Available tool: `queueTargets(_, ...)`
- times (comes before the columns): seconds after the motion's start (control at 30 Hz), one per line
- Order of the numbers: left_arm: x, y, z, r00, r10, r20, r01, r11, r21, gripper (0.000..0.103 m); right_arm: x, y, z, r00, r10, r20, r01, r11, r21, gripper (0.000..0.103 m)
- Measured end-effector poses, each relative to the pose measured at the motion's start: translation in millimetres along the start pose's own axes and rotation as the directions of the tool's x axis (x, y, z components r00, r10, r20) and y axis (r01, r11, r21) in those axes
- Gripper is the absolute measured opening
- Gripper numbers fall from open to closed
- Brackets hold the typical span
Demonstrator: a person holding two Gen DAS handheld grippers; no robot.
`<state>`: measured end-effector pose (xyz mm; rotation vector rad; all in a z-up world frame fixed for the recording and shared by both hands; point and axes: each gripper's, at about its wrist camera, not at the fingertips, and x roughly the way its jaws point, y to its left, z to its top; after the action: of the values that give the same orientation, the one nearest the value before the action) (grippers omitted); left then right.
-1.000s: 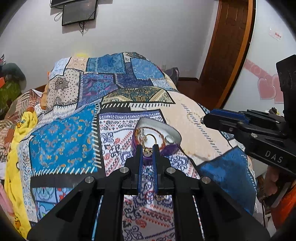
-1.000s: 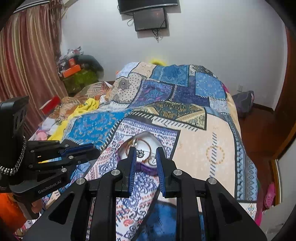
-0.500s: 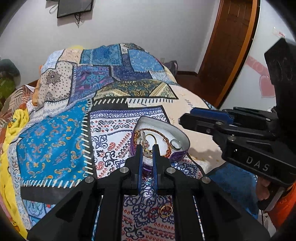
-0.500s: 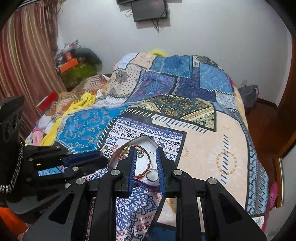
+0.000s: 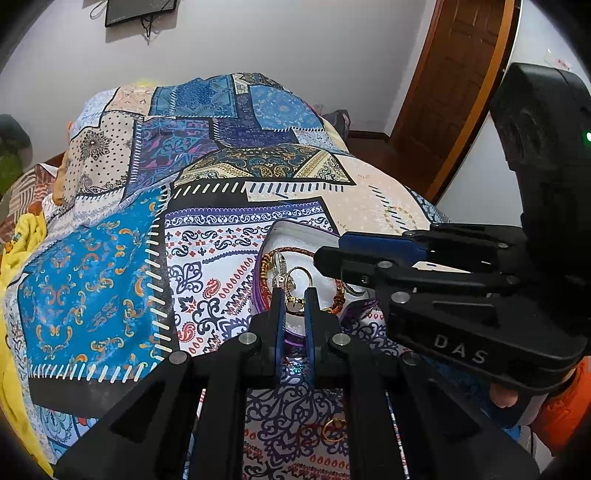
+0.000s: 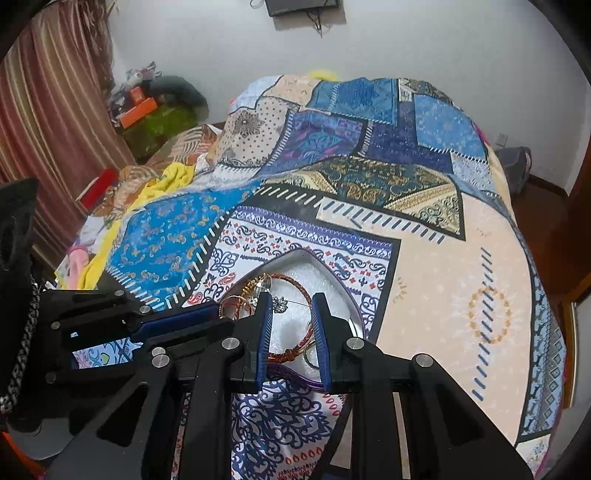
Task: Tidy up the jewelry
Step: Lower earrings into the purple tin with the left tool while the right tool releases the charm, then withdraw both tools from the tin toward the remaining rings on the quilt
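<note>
light: soft, even daylight, no hard shadows seen
focus: sharp throughout
edges: heavily bent by fisheye, corners blacked out

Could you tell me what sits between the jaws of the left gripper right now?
A gold ring, pinched by the left gripper just above the jewelry box; the left wrist view shows it.

A patchwork quilt [image 5: 122,280] fills the frame's middle; wooden door [image 5: 458,92] upper right (a wall-mounted screen [image 5: 138,11] upper left).
</note>
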<state>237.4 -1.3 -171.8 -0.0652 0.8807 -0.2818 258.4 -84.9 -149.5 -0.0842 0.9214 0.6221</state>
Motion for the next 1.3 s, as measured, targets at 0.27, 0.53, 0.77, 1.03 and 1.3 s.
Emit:
queueTargets(0.27, -1.1, -3.8, -1.5, 1.000, 0.013, 0.006, -0.013, 1.000, 0.014, 0.008, -0.2, -1.8, 0.6, 1.000, 0.005, -0.006, -0.005, 1.000, 0.000, 0.020)
queueTargets(0.53, -5.3, -7.8, -2.8, 1.000, 0.026, -0.001, -0.026, 0.999, 0.025, 0.009, -6.8, -0.4, 3.3, 1.000, -0.005, 0.001, 0.005, 1.000, -0.006, 0.020)
queueTargets(0.77, -19.0, -8.5, -3.8, 0.999, 0.038, 0.017, -0.039, 0.999, 0.021, 0.009, -19.8, -3.0, 5.0, 1.000, -0.013, 0.023, 0.013, 1.000, 0.008, 0.020)
queueTargets(1.03, -44.2, -3.2, -7.6, 0.996, 0.074, 0.044, -0.074, 0.997, 0.005, 0.009, -41.7, -2.9, 2.2, 0.998, -0.029, 0.051, 0.028, 0.999, 0.018, 0.021)
queueTargets(1.3, -70.1, 5.6, -18.7, 0.992, 0.116, 0.059, -0.115, 0.993, -0.012, 0.011, -54.5, 5.7, -9.7, 0.999, -0.021, 0.048, 0.020, 1.000, 0.017, 0.021)
